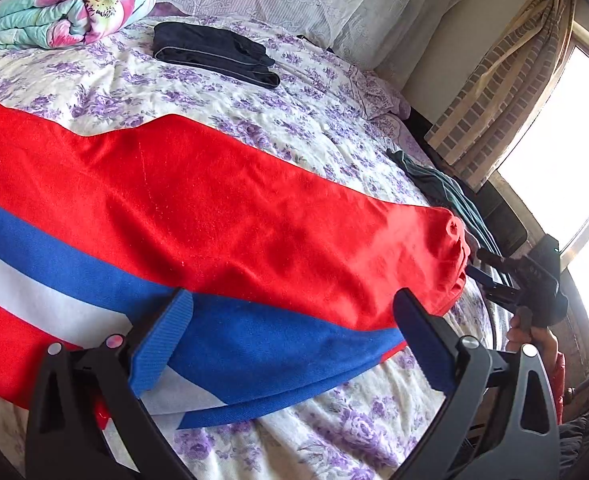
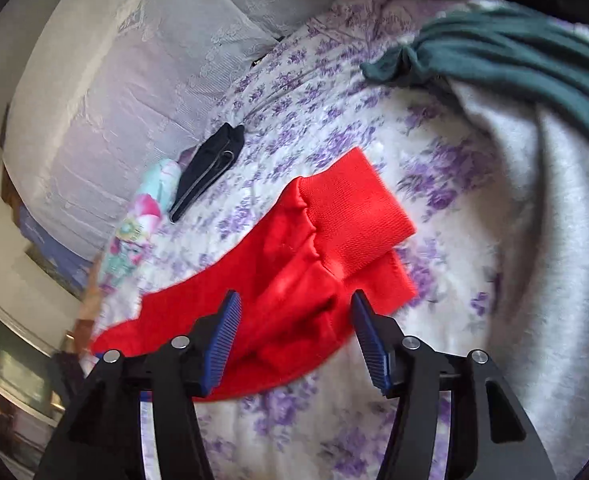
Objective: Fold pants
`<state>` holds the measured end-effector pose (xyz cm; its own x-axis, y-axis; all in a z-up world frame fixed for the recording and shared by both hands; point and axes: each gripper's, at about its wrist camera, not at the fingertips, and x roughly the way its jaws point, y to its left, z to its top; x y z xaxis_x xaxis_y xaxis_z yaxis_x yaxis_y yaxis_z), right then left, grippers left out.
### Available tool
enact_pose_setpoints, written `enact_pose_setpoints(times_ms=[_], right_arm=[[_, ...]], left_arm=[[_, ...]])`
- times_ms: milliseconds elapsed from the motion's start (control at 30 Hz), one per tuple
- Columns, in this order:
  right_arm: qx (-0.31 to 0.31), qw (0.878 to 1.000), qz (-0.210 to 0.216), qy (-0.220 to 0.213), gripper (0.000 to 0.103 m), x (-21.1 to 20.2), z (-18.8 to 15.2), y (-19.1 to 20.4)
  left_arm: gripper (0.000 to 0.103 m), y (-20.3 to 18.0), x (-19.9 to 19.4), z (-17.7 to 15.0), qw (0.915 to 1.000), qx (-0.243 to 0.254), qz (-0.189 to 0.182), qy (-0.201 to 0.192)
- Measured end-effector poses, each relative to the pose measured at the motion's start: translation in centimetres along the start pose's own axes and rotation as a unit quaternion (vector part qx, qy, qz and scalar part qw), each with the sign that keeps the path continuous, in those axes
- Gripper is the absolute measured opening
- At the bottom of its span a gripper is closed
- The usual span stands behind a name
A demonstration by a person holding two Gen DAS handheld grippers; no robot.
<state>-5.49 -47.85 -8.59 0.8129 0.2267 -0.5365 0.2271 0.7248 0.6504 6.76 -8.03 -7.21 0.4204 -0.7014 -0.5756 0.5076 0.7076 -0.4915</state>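
Red pants (image 1: 222, 208) with blue and white side stripes lie flat across the flowered bed. My left gripper (image 1: 294, 320) is open, its fingers hovering over the blue stripe at the near edge of a leg. In the right wrist view the ribbed red ankle cuffs (image 2: 350, 216) lie stacked on the bed. My right gripper (image 2: 294, 324) is open just above the bunched red leg end. The right gripper also shows in the left wrist view (image 1: 490, 268) at the cuff end.
Folded dark pants (image 1: 210, 54) and a rolled floral quilt (image 1: 66, 12) lie near the headboard. A teal garment (image 2: 506, 52) drapes at the bed edge beside a grey blanket (image 2: 542, 208). A window with a curtain (image 1: 506, 76) is at the right.
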Motion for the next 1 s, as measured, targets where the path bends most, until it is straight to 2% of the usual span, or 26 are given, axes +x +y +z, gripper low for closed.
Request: enact_pose_setpoints(times_ms=[100,133,167,233,300,400,467,500,533,600,633,733,867,1000], right_arm=[[0.013,1.0,0.005,0.008,0.052,0.9,0.7,-1.0],[0.011,1.0,0.0,0.006,0.042,1.2,0.8,-1.1],[0.01,1.0,-0.002,0.003,0.027,1.3,0.9,-1.1],[0.016,1.0,0.007,-0.007,0.016,1.0,1.0,-1.3],[0.011,1.0,0.02,-0.021,0.014,0.1,1.1,-0.7],[-0.014,0.999,0.032,-0.026,0.014,-2.1,1.0,0.7],[-0.019,1.0,0.007,-0.006,0.015,-2.2,1.0,-0.2],[-0.018,1.0,-0.014,0.016,0.017,-1.4,0.8,-1.1],[-0.007,0.999,-0.029,0.035,0.017,-0.7,0.6,-2.1],[0.036,0.999,-0.003,0.033,0.019,-1.0,0.0,-3.5],[0.038,0.999,0.001,0.032,0.024,-1.5,-0.1,-3.3],[0.02,0.999,0.001,0.028,0.05,-2.9,-0.4,-1.9],[0.034,0.999,0.005,0.038,0.054,-2.7,-0.6,-2.3],[0.062,0.998,0.006,0.017,0.055,-1.3,-0.2,-3.3]], left_arm=[[0.098,0.0,0.0,0.0,1.0,0.0,0.0,0.0],[0.098,0.0,0.0,0.0,1.0,0.0,0.0,0.0],[0.098,0.0,0.0,0.0,1.0,0.0,0.0,0.0],[0.098,0.0,-0.1,0.0,1.0,-0.001,-0.002,-0.001],[0.098,0.2,-0.4,0.1,0.9999,-0.006,-0.014,-0.006],[0.098,1.3,-1.5,0.2,0.9973,-0.035,-0.06,-0.025],[0.098,1.8,-1.8,0.3,0.9952,-0.05,-0.08,-0.028],[0.098,1.8,-1.7,0.4,0.995,-0.05,-0.082,-0.028],[0.098,1.6,-1.6,0.4,0.9956,-0.045,-0.078,-0.026],[0.098,1.1,-1.3,0.4,0.9974,-0.033,-0.062,-0.018],[0.098,0.7,-1.1,0.3,0.9983,-0.025,-0.051,-0.013],[0.098,0.4,-0.8,0.2,0.9992,-0.016,-0.037,-0.008],[0.098,0.3,-1.1,0.5,0.9991,-0.034,-0.018,-0.016],[0.098,-0.3,-1.9,2.9,0.9981,-0.05,0.014,-0.033]])
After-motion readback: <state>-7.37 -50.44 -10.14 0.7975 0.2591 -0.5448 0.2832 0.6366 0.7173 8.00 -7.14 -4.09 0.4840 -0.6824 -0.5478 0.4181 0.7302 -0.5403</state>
